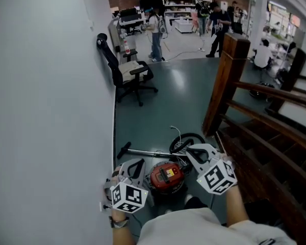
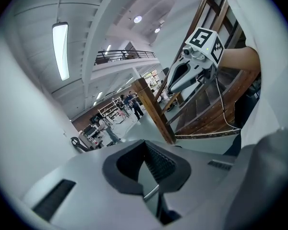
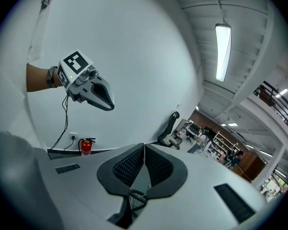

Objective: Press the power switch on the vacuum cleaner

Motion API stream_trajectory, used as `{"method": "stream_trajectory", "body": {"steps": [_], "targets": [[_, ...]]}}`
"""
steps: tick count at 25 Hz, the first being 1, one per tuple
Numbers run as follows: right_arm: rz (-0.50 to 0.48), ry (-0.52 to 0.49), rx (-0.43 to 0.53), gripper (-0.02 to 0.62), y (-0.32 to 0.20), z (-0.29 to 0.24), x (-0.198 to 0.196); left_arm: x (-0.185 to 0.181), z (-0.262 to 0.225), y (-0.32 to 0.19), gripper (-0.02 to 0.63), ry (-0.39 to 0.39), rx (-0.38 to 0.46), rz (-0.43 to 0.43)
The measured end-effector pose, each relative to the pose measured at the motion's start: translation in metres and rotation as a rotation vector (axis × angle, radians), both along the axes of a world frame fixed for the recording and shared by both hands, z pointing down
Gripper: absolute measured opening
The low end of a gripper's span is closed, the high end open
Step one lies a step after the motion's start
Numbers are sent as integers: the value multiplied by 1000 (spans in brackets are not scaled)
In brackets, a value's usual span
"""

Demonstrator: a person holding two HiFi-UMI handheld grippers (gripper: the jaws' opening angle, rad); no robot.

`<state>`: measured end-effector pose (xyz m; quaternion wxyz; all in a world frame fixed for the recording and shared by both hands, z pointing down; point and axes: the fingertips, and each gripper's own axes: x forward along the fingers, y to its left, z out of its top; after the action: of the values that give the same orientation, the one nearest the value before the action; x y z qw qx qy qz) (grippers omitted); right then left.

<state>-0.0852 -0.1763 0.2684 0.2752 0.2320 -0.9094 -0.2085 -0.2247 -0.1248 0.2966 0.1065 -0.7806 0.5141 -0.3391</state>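
Observation:
The red vacuum cleaner sits on the floor right below me, with a yellow-and-black panel on top. Its black hose and wand lie just beyond it. My left gripper hangs above the vacuum's left side, apart from it. My right gripper is above its right side, over the hose. In the left gripper view the left gripper is shut with nothing in it, and so is the right gripper in its own view. Neither gripper view shows the vacuum.
A white wall runs close along the left. A wooden stair rail and post stand at the right. A black office chair is farther back. People stand by desks far off. A fire extinguisher stands against the wall.

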Motion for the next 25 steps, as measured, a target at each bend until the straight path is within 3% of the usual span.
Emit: {"method": "stream_trajectory", "body": {"steps": [15,25], "targets": [[42,-14,44,28,-3,-14,8,10,-12,-2,2,-28,26,14],[37,-8,23,28,-2,-8,12,15,-10,-2,2,-22,22,6]]}}
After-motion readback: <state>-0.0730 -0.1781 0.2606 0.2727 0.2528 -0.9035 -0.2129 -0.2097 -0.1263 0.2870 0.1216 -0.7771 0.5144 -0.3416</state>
